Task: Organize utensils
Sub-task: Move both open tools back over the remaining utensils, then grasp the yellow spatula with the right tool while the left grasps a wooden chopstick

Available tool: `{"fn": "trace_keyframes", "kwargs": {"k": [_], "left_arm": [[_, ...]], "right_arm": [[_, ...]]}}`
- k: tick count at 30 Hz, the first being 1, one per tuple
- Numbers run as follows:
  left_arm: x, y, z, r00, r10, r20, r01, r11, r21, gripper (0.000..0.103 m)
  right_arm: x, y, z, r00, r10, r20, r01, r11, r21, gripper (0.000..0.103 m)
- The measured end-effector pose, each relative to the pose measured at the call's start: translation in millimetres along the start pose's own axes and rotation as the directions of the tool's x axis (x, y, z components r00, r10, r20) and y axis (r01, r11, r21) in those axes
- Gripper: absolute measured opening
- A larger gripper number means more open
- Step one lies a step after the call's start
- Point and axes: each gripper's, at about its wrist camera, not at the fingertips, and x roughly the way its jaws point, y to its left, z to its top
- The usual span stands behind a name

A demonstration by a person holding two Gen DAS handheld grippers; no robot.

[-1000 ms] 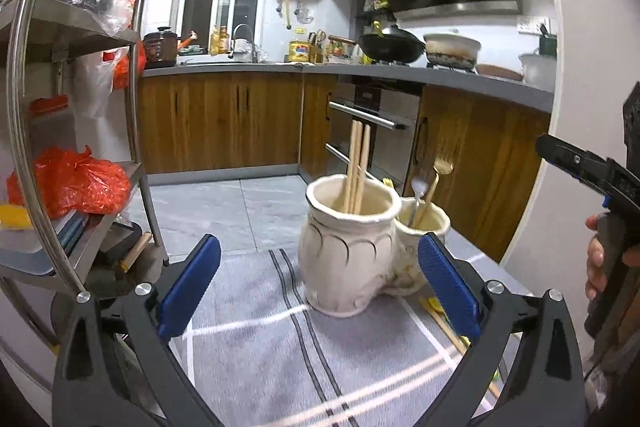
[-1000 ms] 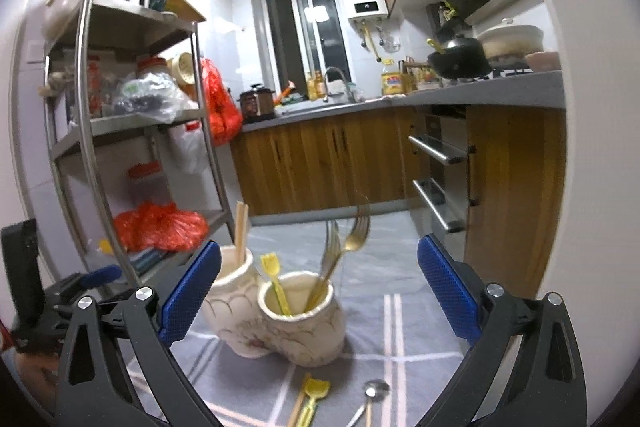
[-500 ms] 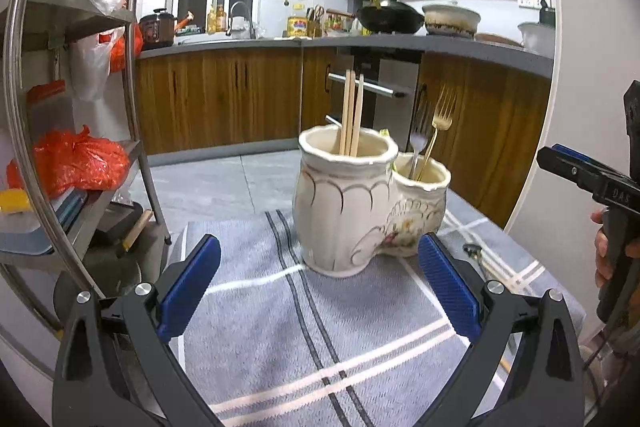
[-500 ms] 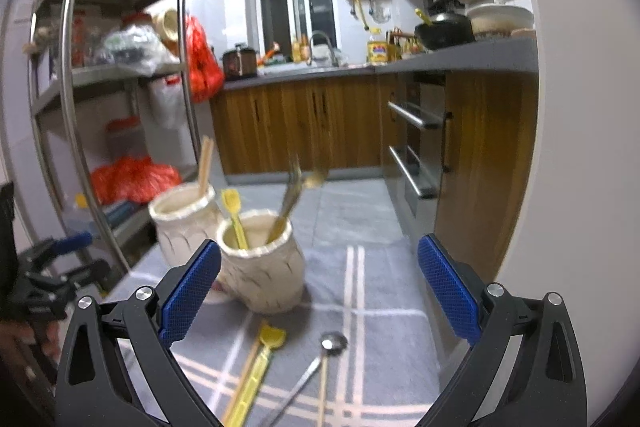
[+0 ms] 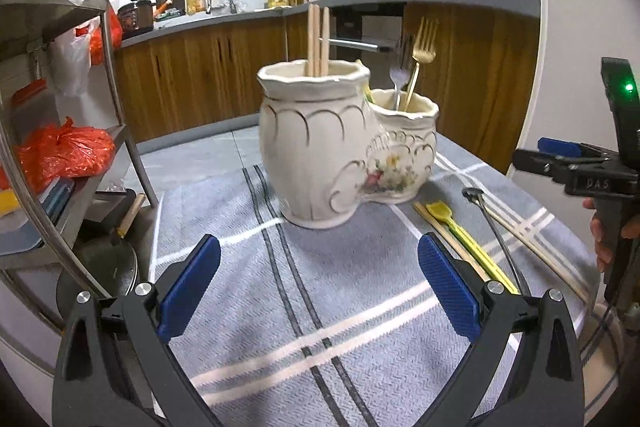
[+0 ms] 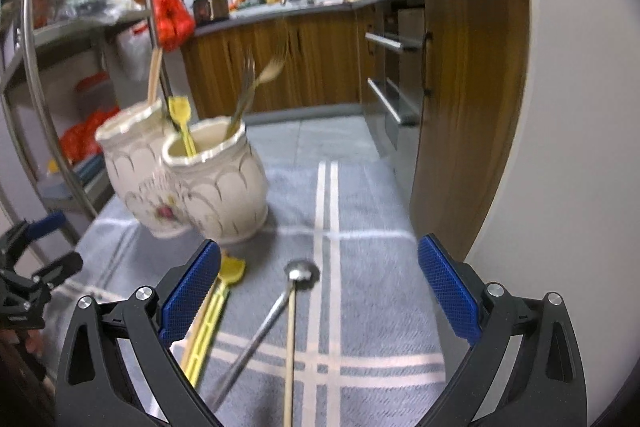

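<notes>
Both hand-held grippers, left [image 5: 318,291] and right [image 6: 318,291], jaws apart, now nearer the holder [image 5: 340,143]; right body reads "DAS".

Glossy glazed ceramic on the double holder [image 5: 340,147], gilt lines catching light. Under it, a matt woven cloth [image 5: 320,307]. Beside the holder lie a shiny metal spoon [image 6: 276,307], a yellow plastic utensil [image 5: 460,231] and a pale wooden chopstick [image 6: 290,355]. Tongs' pads [image 5: 448,287] are textured blue.

Left gripper [image 5: 318,285] wide open, nothing between the blue pads. Right gripper [image 6: 319,287] same: jaws spread, empty, angled down. Both held low, facing each other.
</notes>
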Motion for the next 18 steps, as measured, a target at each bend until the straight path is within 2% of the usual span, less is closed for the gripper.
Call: {"fn": "trace_keyframes", "kwargs": {"k": [6, 12, 15, 18], "left_arm": [[6.0, -3.4, -6.4, 0.999, -0.012, -0.030, 0.013, 1.000, 0.008, 0.097], [6.7, -2.6, -7.9, 0.999, -0.023, -0.041, 0.023, 1.000, 0.002, 0.097], [5.9, -2.0, -7.8, 0.999, -0.026, -0.040, 0.026, 1.000, -0.002, 0.097], [6.1, -2.5, -8.2, 0.999, -0.028, -0.041, 0.028, 1.000, -0.004, 0.097]], "right_arm": [[11.0, 12.1, -10.0, 0.998, 0.019, -0.060, -0.020, 1.000, -0.014, 0.098], [16.7, 36.7, -13.2, 0.989, 0.084, -0.125, -0.093, 0.993, -0.066, 0.093], [22.0, 52.0, -18.1, 0.982, 0.095, -0.164, -0.114, 0.987, -0.110, 0.083], [26.9, 61.1, -23.2, 0.975, 0.100, -0.199, -0.128, 0.983, -0.132, 0.066]]}}
